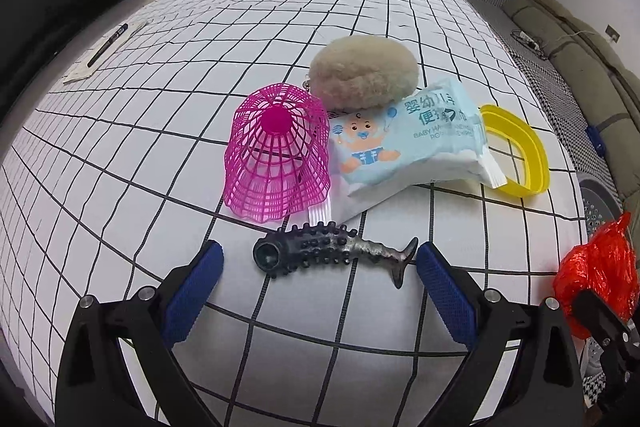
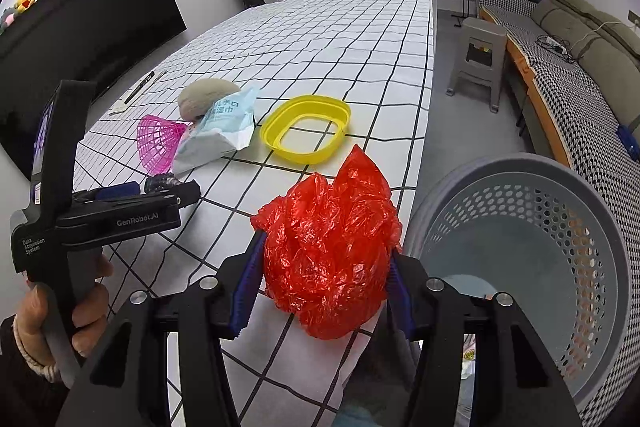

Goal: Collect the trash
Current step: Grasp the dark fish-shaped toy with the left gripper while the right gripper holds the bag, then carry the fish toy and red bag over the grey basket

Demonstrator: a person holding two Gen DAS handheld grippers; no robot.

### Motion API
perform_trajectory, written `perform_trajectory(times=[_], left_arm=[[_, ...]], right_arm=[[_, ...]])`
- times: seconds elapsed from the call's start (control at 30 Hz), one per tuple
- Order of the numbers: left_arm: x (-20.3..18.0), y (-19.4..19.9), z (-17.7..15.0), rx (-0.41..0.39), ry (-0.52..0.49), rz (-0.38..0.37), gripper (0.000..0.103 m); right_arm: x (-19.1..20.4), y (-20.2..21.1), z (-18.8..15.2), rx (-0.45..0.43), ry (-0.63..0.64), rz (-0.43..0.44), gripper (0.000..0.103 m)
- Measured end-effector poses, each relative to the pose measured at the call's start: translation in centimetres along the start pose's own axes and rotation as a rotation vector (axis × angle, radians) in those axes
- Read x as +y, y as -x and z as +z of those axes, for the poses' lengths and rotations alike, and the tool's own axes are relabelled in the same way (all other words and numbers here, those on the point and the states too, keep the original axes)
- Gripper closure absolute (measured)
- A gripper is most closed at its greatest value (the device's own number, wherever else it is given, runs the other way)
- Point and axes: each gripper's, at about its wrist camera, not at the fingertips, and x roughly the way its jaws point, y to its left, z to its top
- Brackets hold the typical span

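I'm seeing my right gripper (image 2: pixel 324 283) clamping the crumpled red plastic bag (image 2: pixel 330 247) between both pads at the table edge (image 2: pixel 424 115), beside the grey perforated bin (image 2: pixel 532 259). My left gripper (image 1: pixel 318 271) is hanging wide open, holding nothing, the spiked fish toy (image 1: pixel 332 253) lying between its fingertips.

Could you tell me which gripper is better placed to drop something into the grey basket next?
The right gripper: it is shut on the red plastic bag at the table edge, beside the grey basket. The left gripper is open around the black fish toy, farther away.
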Motion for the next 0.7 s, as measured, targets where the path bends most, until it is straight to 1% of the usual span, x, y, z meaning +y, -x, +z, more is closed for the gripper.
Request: perform_trajectory(times=[0.2,0.23,0.27,0.33,0.53,0.7], left_arm=[[-0.1,-0.2,0.3,-0.008,0.0,0.005,0.008],[-0.1,-0.1,0.4,-0.014,-0.003,0.003,0.013],[-0.1,0.1,0.4,-0.021,-0.006,0.001,0.021],[-0.3,0.4,0.3,-0.028,-0.02,-0.009,0.028],[-0.2,0.8,0.1,-0.032,-0.014,-0.036,0.028],[0.2,2.2,-0.2,-0.067,-0.009,-0.03,0.028]], right_arm=[[0.1,-0.2,0.1,0.0,0.001,0.001,0.05],[0.1,-0.1,0.1,-0.001,0.001,0.001,0.05],[0.1,-0.1,0.1,-0.001,0.001,0.001,0.05],[0.2,-0.1,0.1,-0.002,0.001,0.0,0.05],[0.4,0.2,0.1,-0.005,0.004,-0.004,0.05],[0.5,1.0,0.0,-0.019,0.003,-0.004,0.05]])
